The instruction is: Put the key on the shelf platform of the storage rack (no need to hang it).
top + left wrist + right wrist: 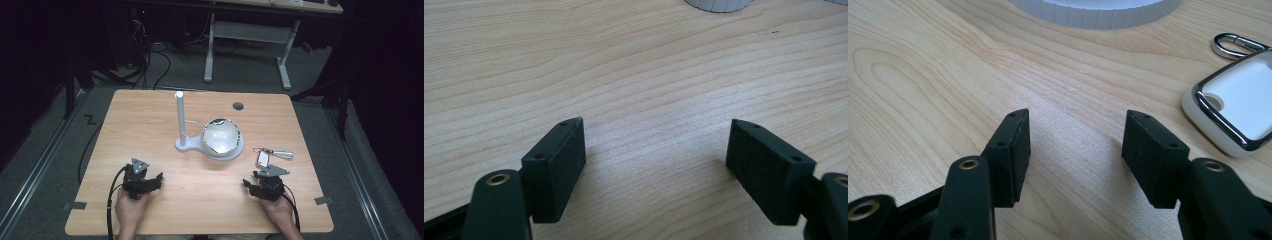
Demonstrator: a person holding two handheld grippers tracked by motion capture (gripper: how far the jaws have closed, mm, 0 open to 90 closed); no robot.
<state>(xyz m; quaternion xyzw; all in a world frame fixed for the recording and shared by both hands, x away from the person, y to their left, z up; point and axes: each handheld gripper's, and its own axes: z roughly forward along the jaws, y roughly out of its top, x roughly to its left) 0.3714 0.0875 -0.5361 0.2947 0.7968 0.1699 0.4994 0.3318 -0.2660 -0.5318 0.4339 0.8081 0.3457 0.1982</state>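
Overhead, both hand-held grippers, left (150, 181) and right (254, 184), rest on the bench (150, 115), jaws wide and empty. Closer, the right gripper view shows the white key fob (1235, 107) just beside its jaws, untouched.

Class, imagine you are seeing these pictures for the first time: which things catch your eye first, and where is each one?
First comes the shiny bowl, sitting on a white stand with an upright post at the middle of the wooden table. To its right lies a white key fob on a metal clip. Nearer the person, the left gripper and right gripper rest on the table, jaws open and empty.
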